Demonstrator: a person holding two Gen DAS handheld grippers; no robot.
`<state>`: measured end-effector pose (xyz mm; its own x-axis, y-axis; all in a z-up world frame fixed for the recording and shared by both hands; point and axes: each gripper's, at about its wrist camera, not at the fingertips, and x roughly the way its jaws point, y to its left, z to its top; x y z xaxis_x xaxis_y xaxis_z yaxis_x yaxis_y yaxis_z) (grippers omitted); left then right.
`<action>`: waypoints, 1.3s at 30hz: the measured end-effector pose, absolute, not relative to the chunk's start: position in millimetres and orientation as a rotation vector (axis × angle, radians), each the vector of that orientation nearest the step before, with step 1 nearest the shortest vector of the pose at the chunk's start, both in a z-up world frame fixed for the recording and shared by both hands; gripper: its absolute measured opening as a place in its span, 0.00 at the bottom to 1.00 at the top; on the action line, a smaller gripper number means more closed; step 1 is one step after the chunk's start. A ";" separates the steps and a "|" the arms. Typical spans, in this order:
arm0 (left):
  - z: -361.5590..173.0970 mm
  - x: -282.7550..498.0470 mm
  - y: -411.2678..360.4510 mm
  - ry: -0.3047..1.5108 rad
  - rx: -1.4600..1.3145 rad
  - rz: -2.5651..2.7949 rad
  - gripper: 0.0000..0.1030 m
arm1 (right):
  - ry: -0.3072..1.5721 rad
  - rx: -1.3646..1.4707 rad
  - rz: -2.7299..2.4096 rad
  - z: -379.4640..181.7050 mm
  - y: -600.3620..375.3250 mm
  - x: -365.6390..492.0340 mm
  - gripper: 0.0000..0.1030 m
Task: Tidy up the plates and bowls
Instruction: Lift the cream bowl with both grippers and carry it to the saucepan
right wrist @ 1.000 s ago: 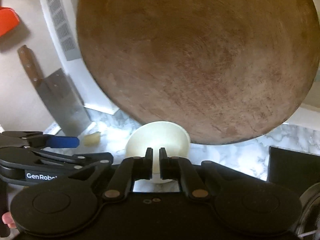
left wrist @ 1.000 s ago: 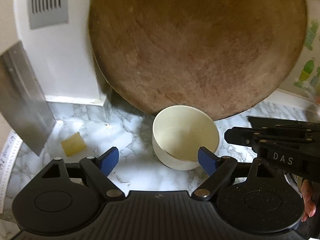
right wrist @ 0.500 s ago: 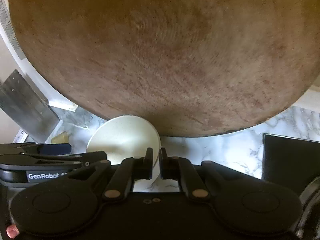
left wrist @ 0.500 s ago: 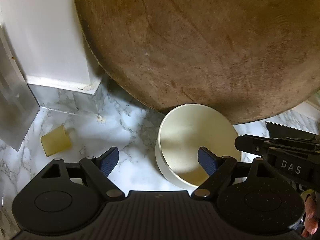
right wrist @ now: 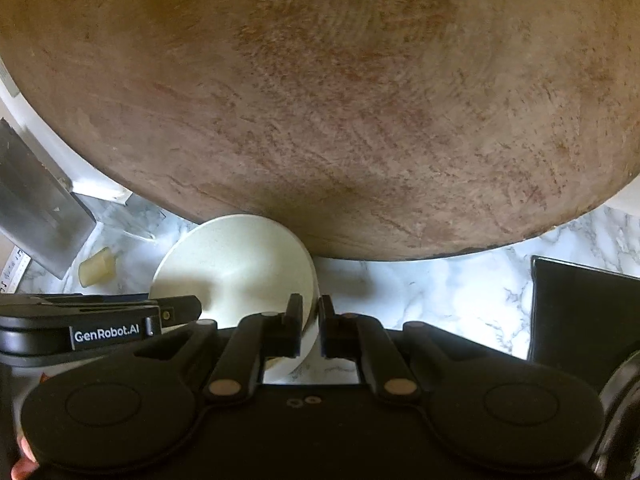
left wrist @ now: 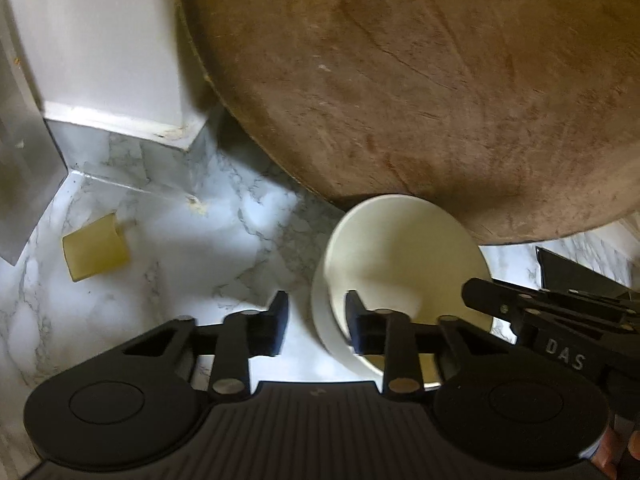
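Observation:
A cream bowl (left wrist: 404,256) stands on the marble counter (left wrist: 192,256) just in front of a big round wooden board (left wrist: 420,80). My left gripper (left wrist: 316,320) straddles the bowl's left wall, one finger outside and one inside, jaws narrowed but with a gap showing. My right gripper (right wrist: 310,326) is shut on the right rim of the bowl (right wrist: 236,264), one finger inside and one outside. Each gripper shows at the edge of the other's view.
The wooden board (right wrist: 320,100) leans against the wall and fills the upper view. A cleaver blade (right wrist: 36,204) hangs at the left. A small yellow block (left wrist: 94,250) lies on the counter at the left. A black object (right wrist: 584,312) stands at the right.
Both grippers have moved in closer to the bowl. The left jaws have narrowed from wide open around the bowl's left wall. The right gripper now pinches the right rim.

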<state>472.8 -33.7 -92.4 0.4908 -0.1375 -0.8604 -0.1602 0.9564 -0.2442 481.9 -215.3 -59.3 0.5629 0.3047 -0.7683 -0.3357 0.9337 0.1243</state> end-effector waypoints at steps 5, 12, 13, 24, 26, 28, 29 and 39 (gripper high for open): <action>-89.0 466.4 -44.5 1.062 -0.268 -0.001 0.14 | 0.879 -0.076 0.374 -59.3 -209.3 475.0 0.05; -70.4 445.6 -54.5 1.047 -0.241 -0.012 0.13 | 0.846 -0.087 0.353 -48.4 -210.4 457.2 0.05; -66.4 441.6 -56.5 1.042 -0.238 -0.018 0.13 | 0.839 -0.086 0.350 -44.3 -212.1 452.9 0.05; -5.7 373.8 -69.5 0.994 -0.206 -0.065 0.13 | 0.746 -0.073 0.347 13.3 -237.0 378.3 0.05; 3.4 360.1 -73.4 0.981 -0.195 -0.076 0.13 | 0.727 -0.070 0.342 21.8 -239.8 362.4 0.05; 14.5 344.6 -77.4 0.965 -0.187 -0.088 0.13 | 0.705 -0.066 0.338 30.2 -244.1 346.5 0.05; 20.3 336.8 -79.4 0.955 -0.181 -0.097 0.13 | 0.695 -0.061 0.336 34.6 -246.3 338.0 0.05; 55.2 256.8 -99.0 0.935 -0.136 -0.185 0.13 | 0.650 -0.031 0.303 60.5 -269.0 242.5 0.05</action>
<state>256.8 -99.0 55.2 0.5802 -0.2161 -0.7853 0.0988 0.9757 -0.1955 242.5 -269.0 60.5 0.7534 0.2681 -0.6004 -0.2877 0.9555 0.0657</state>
